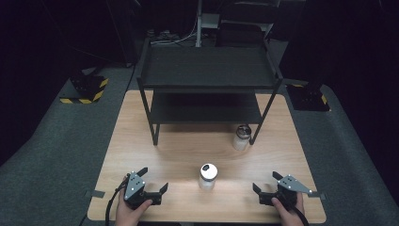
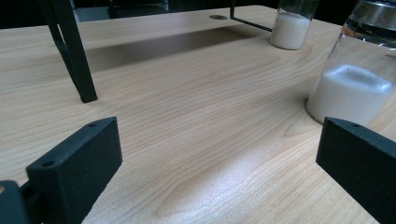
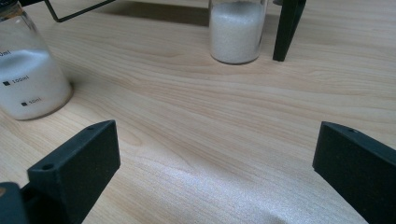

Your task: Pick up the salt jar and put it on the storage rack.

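The left gripper (image 1: 153,184) and right gripper (image 1: 266,182) are resting near the table's (image 1: 141,141) front edge, jaws spread wide, gripping nothing; the near jar (image 1: 207,175) is standing upright between them, probably for an easy reach; the far jar (image 1: 242,137) is waiting beside the shelf leg (image 1: 256,134); open wood is lying around.
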